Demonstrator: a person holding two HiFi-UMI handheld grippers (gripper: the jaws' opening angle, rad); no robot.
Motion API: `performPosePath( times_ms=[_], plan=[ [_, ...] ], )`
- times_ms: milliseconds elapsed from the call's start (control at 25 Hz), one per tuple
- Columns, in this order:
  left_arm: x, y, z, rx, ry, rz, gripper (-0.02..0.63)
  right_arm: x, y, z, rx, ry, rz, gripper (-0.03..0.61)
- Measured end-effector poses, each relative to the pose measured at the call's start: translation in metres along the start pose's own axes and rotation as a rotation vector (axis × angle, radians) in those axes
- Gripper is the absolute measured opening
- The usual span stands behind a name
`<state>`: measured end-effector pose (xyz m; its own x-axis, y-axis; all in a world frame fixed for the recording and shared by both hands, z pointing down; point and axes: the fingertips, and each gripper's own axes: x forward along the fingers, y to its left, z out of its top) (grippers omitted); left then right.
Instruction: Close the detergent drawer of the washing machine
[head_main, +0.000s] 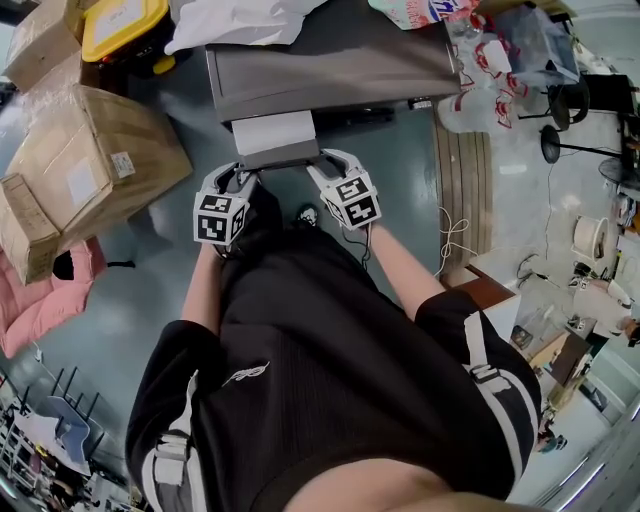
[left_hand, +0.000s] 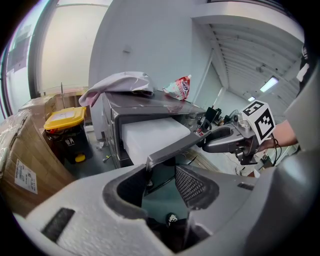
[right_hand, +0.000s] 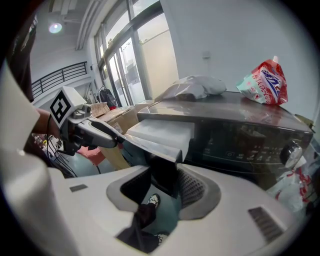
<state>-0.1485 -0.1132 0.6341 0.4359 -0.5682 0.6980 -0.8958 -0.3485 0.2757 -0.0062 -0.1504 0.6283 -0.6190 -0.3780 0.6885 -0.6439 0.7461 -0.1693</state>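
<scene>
The grey washing machine (head_main: 340, 60) has its detergent drawer (head_main: 272, 131) pulled out, white on top with a grey front panel (head_main: 278, 155). My left gripper (head_main: 240, 173) is at the panel's left end and my right gripper (head_main: 330, 165) at its right end. In the left gripper view the panel's left corner (left_hand: 172, 150) fills the gap of my left gripper (left_hand: 160, 175), touching both pads. In the right gripper view the panel's right corner (right_hand: 165, 155) sits the same way inside my right gripper (right_hand: 162, 182). Each gripper shows in the other's view, at the panel's far end.
Cardboard boxes (head_main: 80, 170) and a yellow-lidded bin (head_main: 125, 30) stand left of the machine. A white cloth (head_main: 240, 20) and a detergent pouch (right_hand: 265, 80) lie on its top. Plastic bags (head_main: 480, 70) and wooden boards (head_main: 465, 180) are on the right.
</scene>
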Motion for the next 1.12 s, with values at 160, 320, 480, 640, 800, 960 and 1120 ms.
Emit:
performPosePath(
  times_ms=[160,320,480,640,800,960,1120],
  plan=[
    [0.0015,0.0011,0.0024,0.004,0.001,-0.003,0.184,0.0019,-0.0042,-0.0001,-0.005,0.002,-0.01,0.153],
    [0.003,0.0026,0.0027,0.004,0.002,-0.005,0.184,0.0048,-0.0057,-0.0038,-0.005,0.014,-0.011,0.153],
    [0.0046,0.0035,0.0028,0.003,0.006,-0.007,0.184,0.0063,-0.0062,-0.0043,-0.003,0.019,-0.012,0.153],
    [0.0059,0.0043,0.0033,0.003,0.006,-0.011,0.184,0.0083,-0.008,-0.0052,-0.01,0.013,-0.012,0.153],
    [0.0059,0.0053,0.0033,0.002,0.004,-0.016,0.184,0.0081,-0.0066,-0.0025,-0.006,0.013,-0.01,0.153],
    [0.0067,0.0061,0.0053,-0.001,0.001,-0.012,0.184,0.0089,-0.0089,-0.0004,-0.011,0.018,-0.016,0.153],
    [0.0051,0.0064,0.0093,0.001,-0.005,-0.013,0.184,0.0077,-0.0096,0.0023,-0.02,0.016,-0.012,0.153]
  ],
)
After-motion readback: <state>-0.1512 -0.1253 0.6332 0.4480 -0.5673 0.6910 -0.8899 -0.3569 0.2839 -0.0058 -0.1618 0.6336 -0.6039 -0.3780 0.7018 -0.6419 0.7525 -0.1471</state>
